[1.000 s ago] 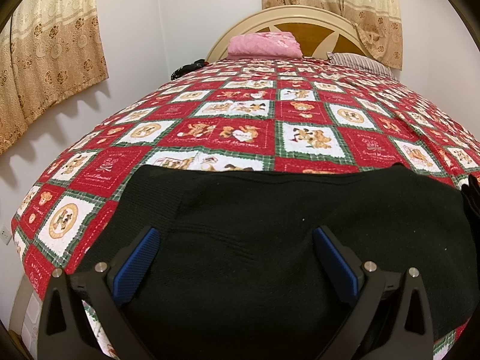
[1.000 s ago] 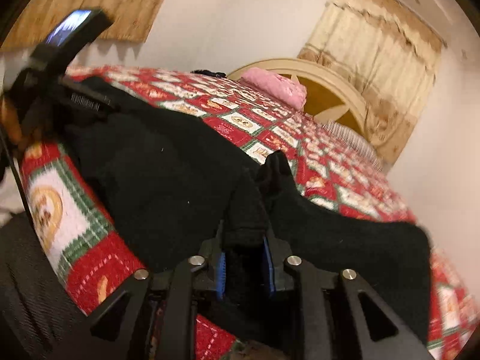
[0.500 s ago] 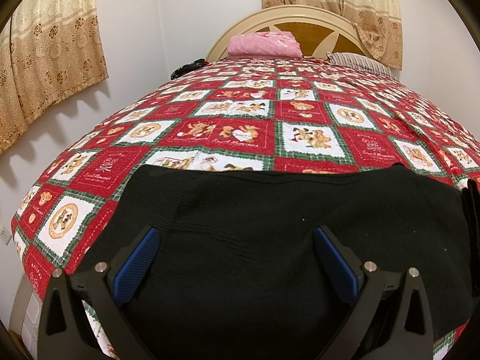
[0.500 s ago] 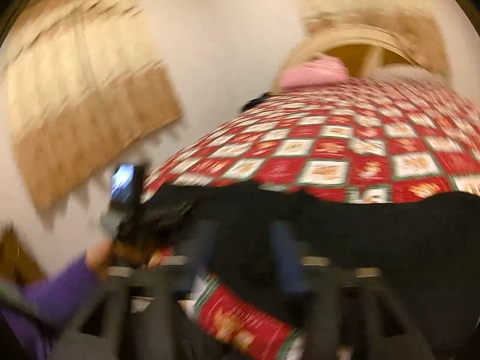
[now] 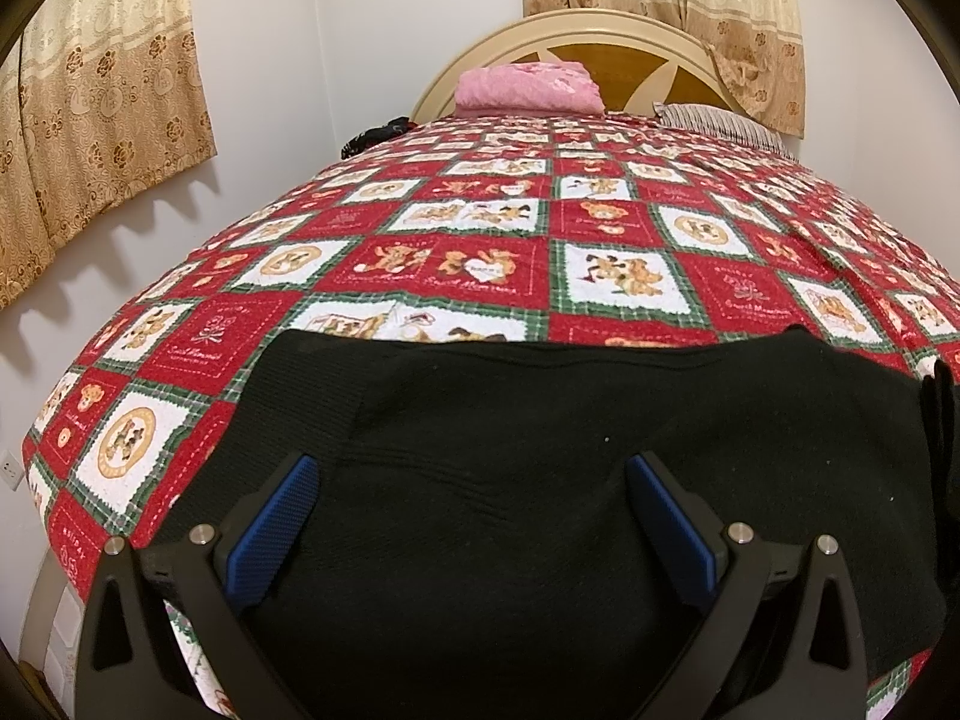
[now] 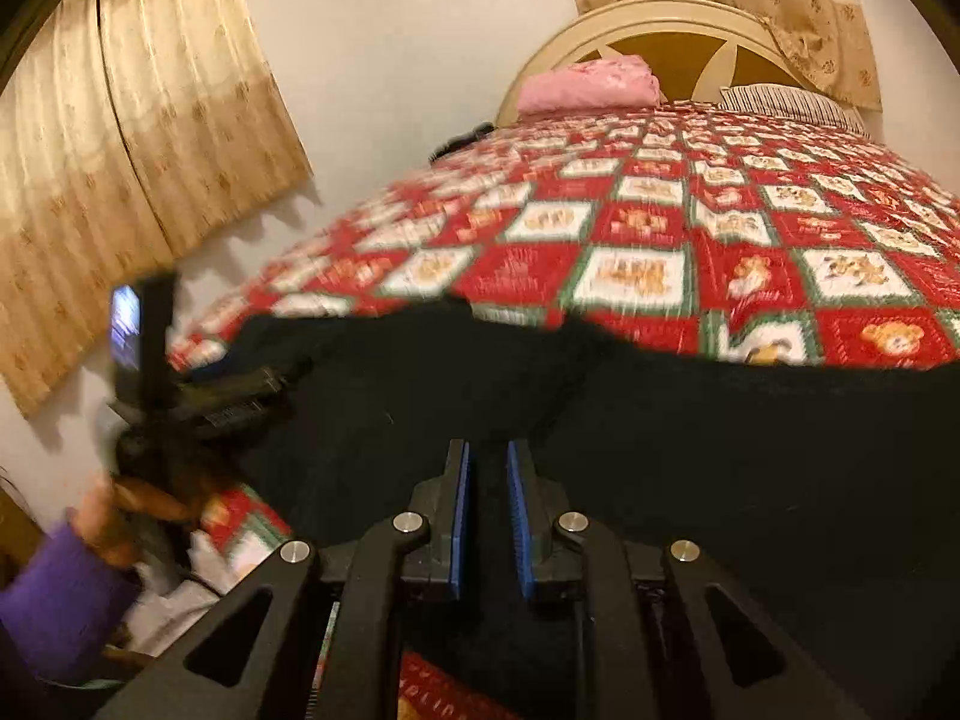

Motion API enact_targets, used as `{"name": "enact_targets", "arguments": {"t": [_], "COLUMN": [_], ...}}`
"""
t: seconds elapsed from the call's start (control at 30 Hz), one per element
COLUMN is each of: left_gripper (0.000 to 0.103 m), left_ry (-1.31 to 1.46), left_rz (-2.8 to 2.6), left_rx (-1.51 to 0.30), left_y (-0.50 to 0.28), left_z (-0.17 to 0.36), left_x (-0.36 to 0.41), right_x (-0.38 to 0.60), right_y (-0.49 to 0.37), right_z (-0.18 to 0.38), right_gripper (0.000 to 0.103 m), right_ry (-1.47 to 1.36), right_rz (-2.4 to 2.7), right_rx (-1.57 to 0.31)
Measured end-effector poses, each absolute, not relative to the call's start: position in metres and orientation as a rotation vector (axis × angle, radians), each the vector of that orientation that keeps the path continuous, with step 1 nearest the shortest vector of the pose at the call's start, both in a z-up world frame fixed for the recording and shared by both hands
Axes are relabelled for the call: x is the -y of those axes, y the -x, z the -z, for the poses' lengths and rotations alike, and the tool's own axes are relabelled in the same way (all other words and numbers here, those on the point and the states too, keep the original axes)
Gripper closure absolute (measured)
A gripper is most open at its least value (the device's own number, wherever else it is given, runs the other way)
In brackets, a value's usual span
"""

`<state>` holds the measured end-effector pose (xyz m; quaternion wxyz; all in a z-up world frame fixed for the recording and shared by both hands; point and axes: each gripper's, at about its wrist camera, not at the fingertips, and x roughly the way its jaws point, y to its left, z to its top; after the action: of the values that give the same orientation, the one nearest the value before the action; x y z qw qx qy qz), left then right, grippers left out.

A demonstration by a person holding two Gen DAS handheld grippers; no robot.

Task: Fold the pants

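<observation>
black pants on a quilt of red and white squares with green plaid borders and tan bears; pink bundle at 12 o'clock; beige floral curtains at 10 o'clock; blue gripper pads

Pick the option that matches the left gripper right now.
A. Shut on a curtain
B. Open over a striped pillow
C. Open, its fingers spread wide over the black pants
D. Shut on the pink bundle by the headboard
C: in the left wrist view the left gripper has its blue fingers set wide apart, with the black pants lying flat on the quilt between and beneath them.
</observation>
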<state>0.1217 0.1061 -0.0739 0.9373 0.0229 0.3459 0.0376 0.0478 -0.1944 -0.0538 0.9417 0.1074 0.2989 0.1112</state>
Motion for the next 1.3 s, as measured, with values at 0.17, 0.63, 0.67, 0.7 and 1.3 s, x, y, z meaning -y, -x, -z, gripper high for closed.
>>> {"name": "enact_targets", "arguments": {"t": [0.17, 0.63, 0.67, 0.7, 1.3], "left_gripper": [0.0, 0.0, 0.0, 0.0, 0.0], "left_ry": [-0.046, -0.046, -0.045, -0.044, 0.052], "left_rz": [-0.076, -0.076, -0.076, -0.075, -0.084], "left_rx": [-0.705, -0.705, -0.705, -0.704, -0.696], "left_y": [-0.122, -0.122, -0.122, -0.122, -0.068], "left_z": [0.074, 0.074, 0.074, 0.074, 0.047], "left_x": [-0.106, -0.106, -0.106, -0.106, -0.131], "right_x": [0.261, 0.341, 0.339, 0.335, 0.244], "right_y": [-0.014, -0.007, -0.002, 0.002, -0.005], "right_z": [0.025, 0.062, 0.057, 0.053, 0.028], "right_gripper": [0.089, 0.089, 0.089, 0.089, 0.057], "right_ry": [-0.239, -0.432, -0.433, -0.415, -0.028], "right_rz": [0.04, 0.207, 0.215, 0.225, 0.267], "right_rx": [-0.512, -0.574, -0.565, -0.56, -0.607]}}
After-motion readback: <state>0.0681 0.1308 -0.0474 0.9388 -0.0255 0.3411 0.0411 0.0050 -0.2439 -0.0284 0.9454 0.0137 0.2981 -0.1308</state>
